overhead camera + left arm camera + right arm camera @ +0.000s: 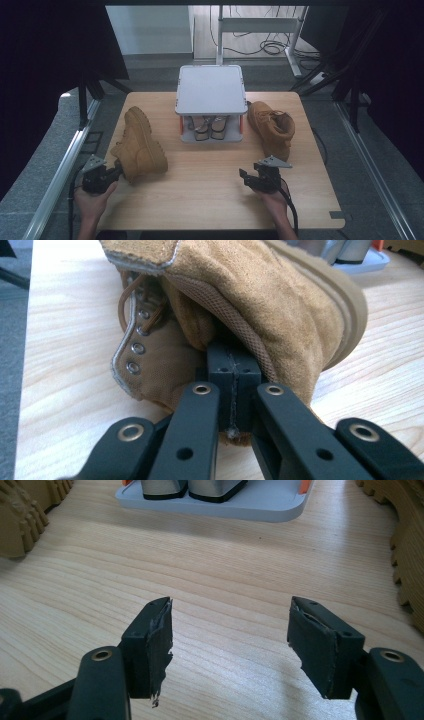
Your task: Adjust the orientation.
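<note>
A tan suede boot point(140, 142) lies on its side at the left of the wooden table point(210, 195). My left gripper point(120, 172) is shut on the boot's collar; in the left gripper view the jaws pinch the collar's edge point(234, 365), and the boot point(260, 295) rises above them with its eyelets and laces at left. A second tan boot point(272, 127) lies on its side at the right. Just in front of it my right gripper point(251, 170) stands open above bare wood, with nothing between its fingers point(230, 625).
A grey two-level shoe rack point(210, 90) stands at the table's back middle, with a pair of shoes point(210, 127) on its lower level. The right gripper view has the rack's base point(225, 505) ahead and boot soles point(20, 520) point(410, 555) at both sides.
</note>
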Tool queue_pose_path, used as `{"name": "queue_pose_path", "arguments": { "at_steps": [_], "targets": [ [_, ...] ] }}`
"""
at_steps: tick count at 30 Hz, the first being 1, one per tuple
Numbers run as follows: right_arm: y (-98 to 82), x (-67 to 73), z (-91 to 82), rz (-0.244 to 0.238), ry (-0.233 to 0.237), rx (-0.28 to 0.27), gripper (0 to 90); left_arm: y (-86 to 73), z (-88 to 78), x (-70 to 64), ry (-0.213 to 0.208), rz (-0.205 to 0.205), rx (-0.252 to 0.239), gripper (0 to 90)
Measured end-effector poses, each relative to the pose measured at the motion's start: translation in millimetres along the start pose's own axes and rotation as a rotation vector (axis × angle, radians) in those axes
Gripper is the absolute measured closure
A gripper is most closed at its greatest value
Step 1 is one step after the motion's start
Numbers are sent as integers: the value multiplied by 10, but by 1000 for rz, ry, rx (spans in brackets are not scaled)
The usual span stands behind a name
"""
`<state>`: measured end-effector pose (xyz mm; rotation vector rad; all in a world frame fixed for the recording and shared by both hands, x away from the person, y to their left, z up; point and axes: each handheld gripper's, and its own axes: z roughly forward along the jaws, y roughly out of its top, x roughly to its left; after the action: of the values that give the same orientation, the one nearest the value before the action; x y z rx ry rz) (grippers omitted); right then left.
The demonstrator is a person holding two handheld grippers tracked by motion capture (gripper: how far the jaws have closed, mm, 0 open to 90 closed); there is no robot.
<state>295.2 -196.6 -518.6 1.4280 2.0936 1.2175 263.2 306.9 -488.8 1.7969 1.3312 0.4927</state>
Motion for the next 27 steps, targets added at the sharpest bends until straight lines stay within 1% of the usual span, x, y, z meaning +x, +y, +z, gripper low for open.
{"name": "queue_pose_path", "arguments": {
  "at_steps": [10, 12, 15, 18, 20, 25, 27],
  "targets": [
    [4, -31, -40, 9, -3, -8, 349, 129, 70, -103, -24, 29, -6, 900],
    [5, -36, -44, 13, -2, -9, 349, 176, 98, -136, -37, 43, -1, 900],
    [3, -38, -46, 12, -3, -8, 349, 273, 146, -186, -45, 60, 7, 899],
    [-5, -45, -40, 10, -5, -6, 349, 375, 213, -255, -39, 95, 17, 900],
    [-13, -52, -34, 16, -6, -2, 349, 437, 257, -293, -40, 110, 23, 900],
    [-16, -59, -34, 16, -9, -1, 349, 619, 371, -391, -72, 127, 18, 900],
    [-18, -57, -30, 13, -8, 0, 349, 711, 449, -451, -81, 143, 30, 900]
  ]
}}
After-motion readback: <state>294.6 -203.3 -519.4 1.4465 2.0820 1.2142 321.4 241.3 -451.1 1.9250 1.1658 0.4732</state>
